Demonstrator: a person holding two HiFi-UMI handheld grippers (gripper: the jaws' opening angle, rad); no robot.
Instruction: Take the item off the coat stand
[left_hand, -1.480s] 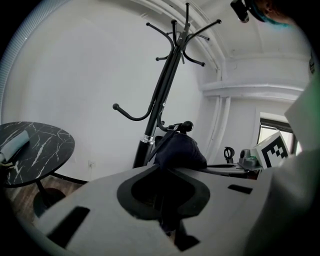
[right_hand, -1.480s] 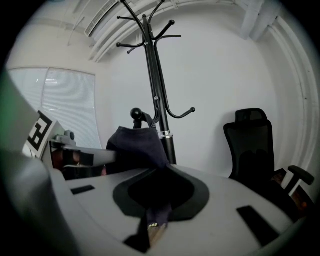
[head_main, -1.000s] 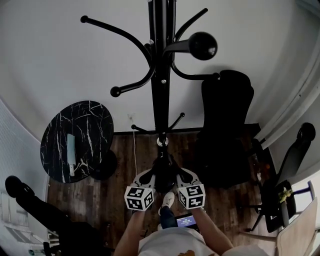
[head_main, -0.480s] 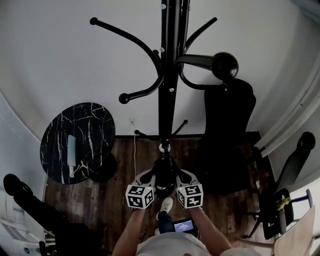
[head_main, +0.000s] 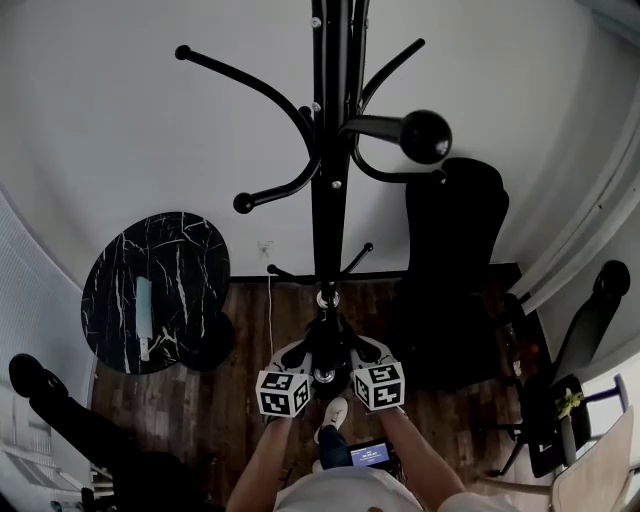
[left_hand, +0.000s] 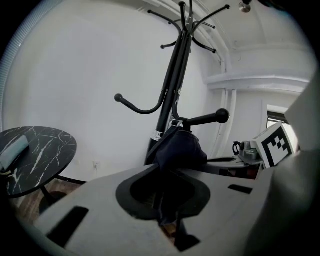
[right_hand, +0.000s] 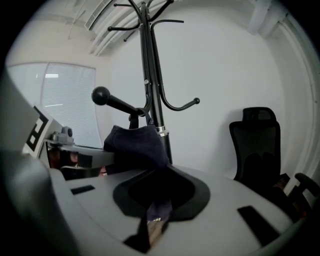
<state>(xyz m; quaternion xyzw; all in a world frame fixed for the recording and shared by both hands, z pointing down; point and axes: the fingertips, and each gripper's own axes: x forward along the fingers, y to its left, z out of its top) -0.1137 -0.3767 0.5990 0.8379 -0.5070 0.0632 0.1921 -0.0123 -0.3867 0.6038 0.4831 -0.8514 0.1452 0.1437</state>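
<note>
Head view: at 6 o'clock, both forearms are seen reaching forward, with the left gripper (head_main: 298, 356) and the right gripper (head_main: 362, 352) held side by side. A dark cloth item (head_main: 326, 352) is bunched between them, close against the foot of the coat stand (head_main: 325, 200).

In the left gripper view, the jaws are seen clenched on a fold of the cloth, which is pinched in the slot and bulges out beyond it. In the right gripper view, the same is shown: the jaws are clamped on a hanging fold of the item. 2 grips are therefore in place.

Past the cloth, toward 12 o'clock, a thin strap (right_hand: 133, 120) is seen rising to the knobbed peg (right_hand: 107, 99). Whether it is hooked over that peg cannot be told for certain.

Farther off, a round marble tabletop (head_main: 155, 290) is seen at 9 o'clock and a black office chair (head_main: 455, 260) at 2 o'clock.

The step in hand is judged to be the lift-off. For the next move, the strap would need to be raised and drawn outward past the knob, with both grips kept firm so that the cloth is not dropped.
</note>
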